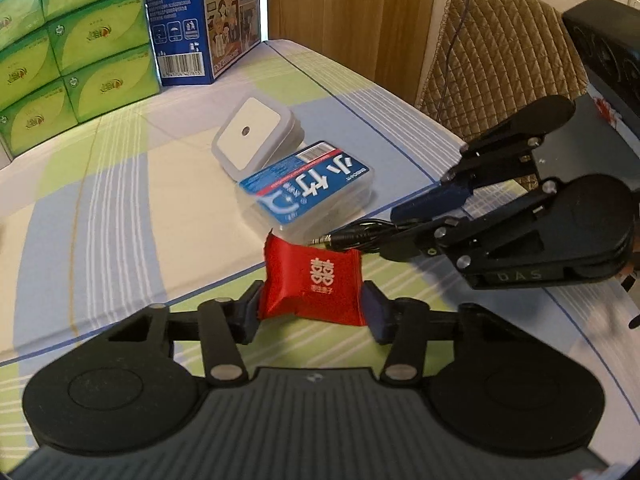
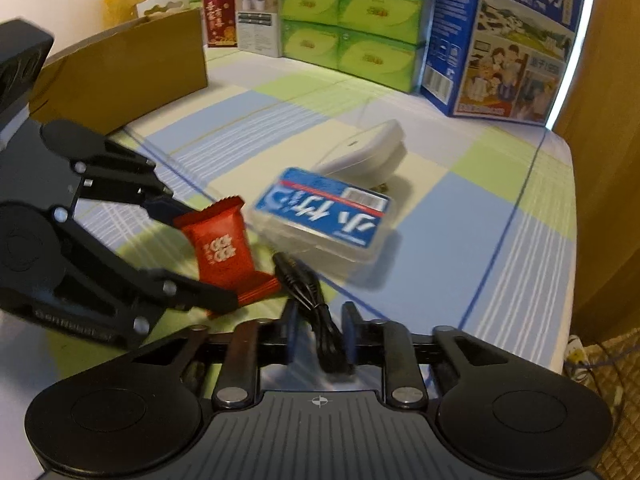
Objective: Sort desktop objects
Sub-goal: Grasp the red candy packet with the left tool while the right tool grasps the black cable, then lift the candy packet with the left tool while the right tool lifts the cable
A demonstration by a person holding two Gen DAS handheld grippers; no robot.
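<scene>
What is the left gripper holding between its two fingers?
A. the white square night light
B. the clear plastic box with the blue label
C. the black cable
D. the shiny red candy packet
D: in the left wrist view the left gripper has its blue pads pressed on both sides of the shiny red candy packet, while the black cable sits in the right gripper.

Both grippers are matte black linkages with silver screws and dark blue pads. The right gripper (image 1: 394, 226) bears raised "DAS" lettering. The left gripper (image 1: 312, 310) has round side discs.
</scene>
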